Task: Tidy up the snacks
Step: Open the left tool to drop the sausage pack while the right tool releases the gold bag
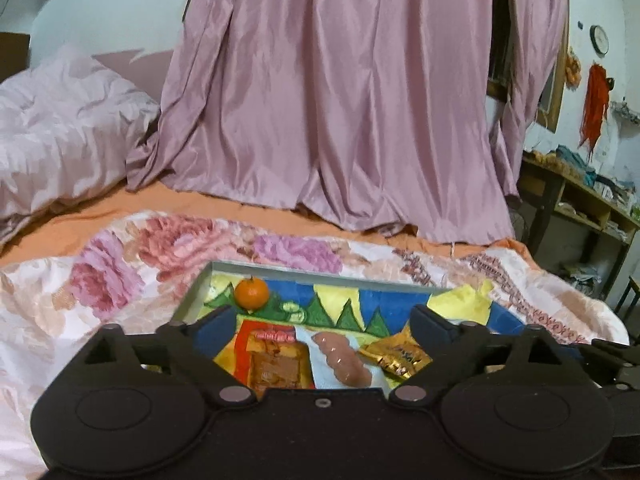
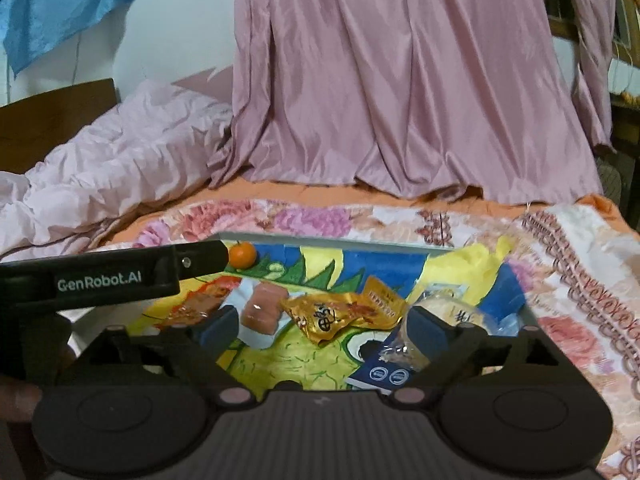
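A shallow tray with a colourful painted bottom lies on the bed, its grey rim (image 1: 192, 292) (image 2: 340, 242) showing at the back. An orange tangerine (image 1: 251, 292) (image 2: 242, 255) sits in its far left corner. A pink sausage pack (image 1: 341, 356) (image 2: 264, 310), a gold foil snack packet (image 1: 396, 354) (image 2: 340, 314) and an orange-red flat packet (image 1: 274, 364) (image 2: 192, 306) lie mid-tray. A clear-wrapped bun (image 2: 436, 312) and a blue packet (image 2: 384, 372) lie at right. My left gripper (image 1: 324, 320) hovers open over the sausage. My right gripper (image 2: 320, 324) is open above the gold packet.
The tray rests on a floral quilt (image 1: 112, 272) over an orange sheet. A pink curtain (image 1: 340, 100) hangs behind, and a crumpled pale duvet (image 1: 52, 136) lies far left. A yellow paper (image 1: 460, 300) sticks up at the tray's right. A wooden shelf (image 1: 580, 200) stands at right.
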A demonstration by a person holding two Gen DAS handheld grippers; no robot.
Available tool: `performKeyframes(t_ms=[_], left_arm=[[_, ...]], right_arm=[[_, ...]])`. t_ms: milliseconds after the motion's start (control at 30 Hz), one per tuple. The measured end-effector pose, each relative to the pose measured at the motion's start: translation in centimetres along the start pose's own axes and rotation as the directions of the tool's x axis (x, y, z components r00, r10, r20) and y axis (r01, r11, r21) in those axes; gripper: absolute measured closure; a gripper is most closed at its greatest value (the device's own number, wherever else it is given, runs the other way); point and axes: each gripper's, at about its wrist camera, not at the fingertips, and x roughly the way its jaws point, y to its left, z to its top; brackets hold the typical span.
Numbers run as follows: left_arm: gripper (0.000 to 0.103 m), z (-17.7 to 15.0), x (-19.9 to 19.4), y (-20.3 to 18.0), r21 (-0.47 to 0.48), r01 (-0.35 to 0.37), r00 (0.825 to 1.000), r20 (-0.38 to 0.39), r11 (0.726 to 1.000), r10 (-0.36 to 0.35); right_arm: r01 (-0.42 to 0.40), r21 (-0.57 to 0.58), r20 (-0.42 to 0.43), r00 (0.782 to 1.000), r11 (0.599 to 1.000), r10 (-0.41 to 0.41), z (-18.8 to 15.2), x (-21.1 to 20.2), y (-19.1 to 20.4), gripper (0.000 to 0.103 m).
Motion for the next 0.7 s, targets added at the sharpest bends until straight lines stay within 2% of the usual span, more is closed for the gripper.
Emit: performKeyframes(t_ms=[100, 300, 700], left_arm=[[0.001, 0.5, -1.0, -0.3, 0.01, 0.001, 1.0, 0.01, 1.0, -0.001], [0.001, 2.0, -3.0, -0.4, -0.012, 0.007, 1.0, 0.011, 1.0, -0.007], [0.001, 3.6, -9.5, -1.2, 0.036, 0.005, 0.998, 0.058, 0.999, -0.008]], right_arm=[[0.007, -0.022, 0.003, 1.0, 1.0, -0.007, 0.4, -1.1, 0.4, 0.003], [0.005, -0.03, 0.022, 1.0, 1.0, -0.005, 1.0, -3.6, 1.2, 0.0], [-0.035, -0.002, 0.082, 0.996, 0.999, 0.035, 1.4, -9.7, 2.7, 0.0]])
